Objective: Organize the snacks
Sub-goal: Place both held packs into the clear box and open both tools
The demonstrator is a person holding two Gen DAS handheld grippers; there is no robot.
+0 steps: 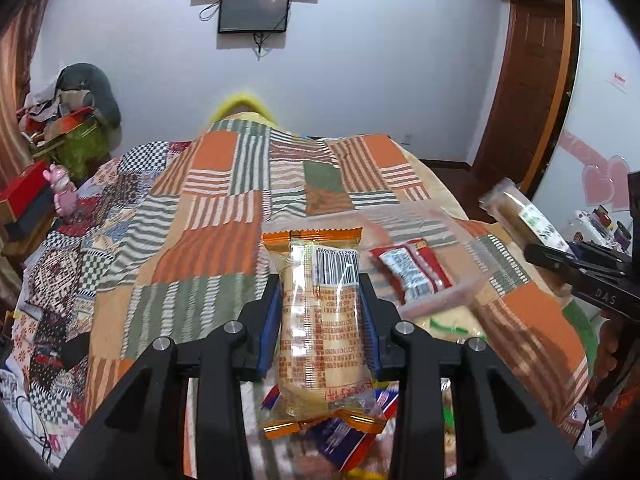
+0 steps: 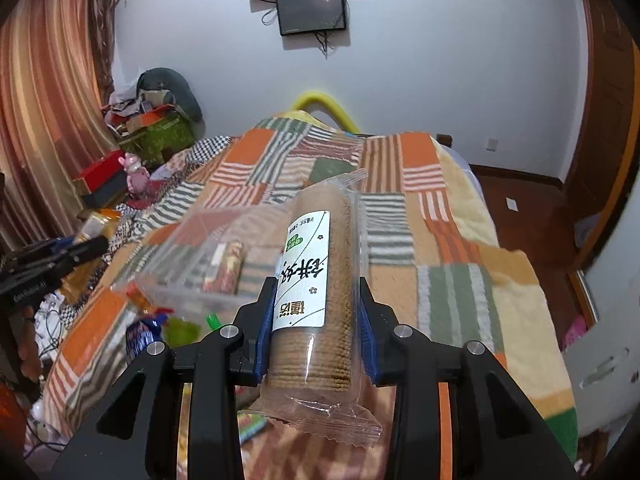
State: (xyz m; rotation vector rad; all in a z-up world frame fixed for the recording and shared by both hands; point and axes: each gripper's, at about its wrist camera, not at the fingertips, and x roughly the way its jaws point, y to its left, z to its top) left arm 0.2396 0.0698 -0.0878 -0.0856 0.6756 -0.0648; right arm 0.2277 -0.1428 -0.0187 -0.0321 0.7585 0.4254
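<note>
My left gripper (image 1: 320,300) is shut on an orange-edged clear snack pack (image 1: 320,320) held above the patchwork bed. My right gripper (image 2: 318,304) is shut on a clear-wrapped roll of brown biscuits (image 2: 320,280) with a white label. A clear plastic box (image 1: 476,276) lies on the quilt ahead and right of the left gripper, with a red snack packet (image 1: 416,268) in it. The box also shows in the right wrist view (image 2: 192,248), left of the biscuit roll. The right gripper with its roll (image 1: 520,216) shows at the right edge of the left wrist view.
Loose snack packets lie on the quilt near the box: blue and green ones (image 2: 160,328) and a pale one (image 1: 448,320). The patchwork quilt (image 1: 208,248) covers the bed. Boxes and a pink toy (image 1: 60,192) stand at the left. A wooden door (image 1: 520,80) is at the right.
</note>
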